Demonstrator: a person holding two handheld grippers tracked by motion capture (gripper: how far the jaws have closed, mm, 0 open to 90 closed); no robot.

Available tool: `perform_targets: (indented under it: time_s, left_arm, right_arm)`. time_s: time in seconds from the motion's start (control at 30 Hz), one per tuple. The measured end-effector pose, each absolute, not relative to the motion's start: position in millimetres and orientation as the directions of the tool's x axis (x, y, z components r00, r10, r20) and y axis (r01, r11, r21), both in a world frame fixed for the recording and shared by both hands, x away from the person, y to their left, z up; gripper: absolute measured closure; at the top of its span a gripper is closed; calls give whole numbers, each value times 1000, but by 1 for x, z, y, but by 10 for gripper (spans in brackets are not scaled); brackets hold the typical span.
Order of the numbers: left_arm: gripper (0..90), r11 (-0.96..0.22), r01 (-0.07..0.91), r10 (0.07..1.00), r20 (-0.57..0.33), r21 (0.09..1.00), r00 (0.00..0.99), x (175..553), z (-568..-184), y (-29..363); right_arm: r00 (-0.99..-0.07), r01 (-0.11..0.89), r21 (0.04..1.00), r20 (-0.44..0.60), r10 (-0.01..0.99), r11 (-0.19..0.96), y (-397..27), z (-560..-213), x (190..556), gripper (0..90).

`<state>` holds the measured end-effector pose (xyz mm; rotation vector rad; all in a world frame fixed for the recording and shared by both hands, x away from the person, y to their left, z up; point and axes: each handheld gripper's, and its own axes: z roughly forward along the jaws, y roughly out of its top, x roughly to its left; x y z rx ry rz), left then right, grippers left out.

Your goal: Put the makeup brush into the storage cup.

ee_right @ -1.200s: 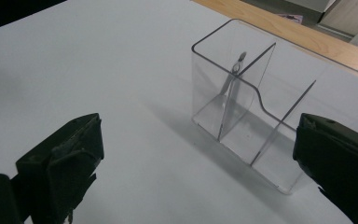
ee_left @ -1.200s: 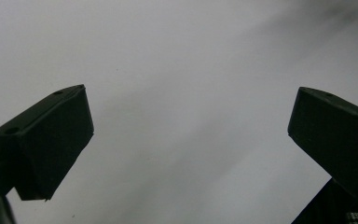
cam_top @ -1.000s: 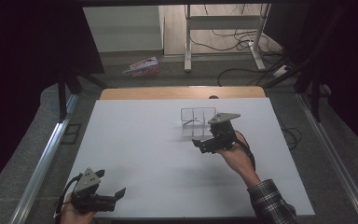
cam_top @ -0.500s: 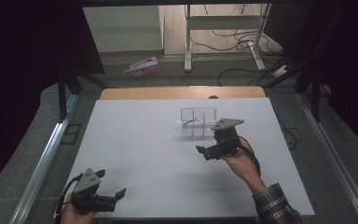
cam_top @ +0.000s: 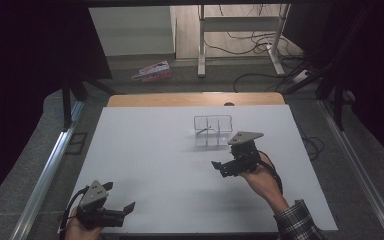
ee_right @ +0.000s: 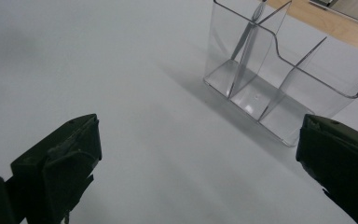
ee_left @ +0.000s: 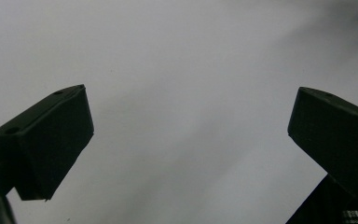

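Observation:
A clear acrylic organizer (cam_top: 212, 131) with several compartments stands upright on the white table (cam_top: 155, 150), right of centre. A thin silvery stick (ee_right: 250, 31) leans in its left compartment. In the right gripper view the organizer (ee_right: 279, 88) lies ahead and to the right. My right gripper (cam_top: 219, 169) hovers just in front of it, jaws apart and empty, as its own view (ee_right: 200, 135) confirms. At the near left corner my left gripper (cam_top: 126, 212) is held low over bare table, and in its own view (ee_left: 191, 102) it is open and holds nothing.
A wooden strip (cam_top: 195, 99) borders the table's far edge. On the floor beyond it lie a pink-and-white packet (cam_top: 152, 71), desk legs and cables. Metal rails (cam_top: 45, 170) run along both sides of the table. A plaid sleeve (cam_top: 297, 220) covers the right forearm.
My right gripper has drawn back from the organizer toward the near edge, still open. The left gripper has stayed where it was.

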<state>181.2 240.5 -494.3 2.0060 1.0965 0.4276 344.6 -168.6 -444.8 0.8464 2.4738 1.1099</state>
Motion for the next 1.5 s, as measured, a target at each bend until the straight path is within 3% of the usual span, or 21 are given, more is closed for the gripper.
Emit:
perform_targets:
  time_s: [1.5]
  left_arm:
    - [4,-307,553,820,-79,775,567,182,-494,240]
  right_arm:
    - [-772,415,742,-18,635,526,-200,-453,296,0]
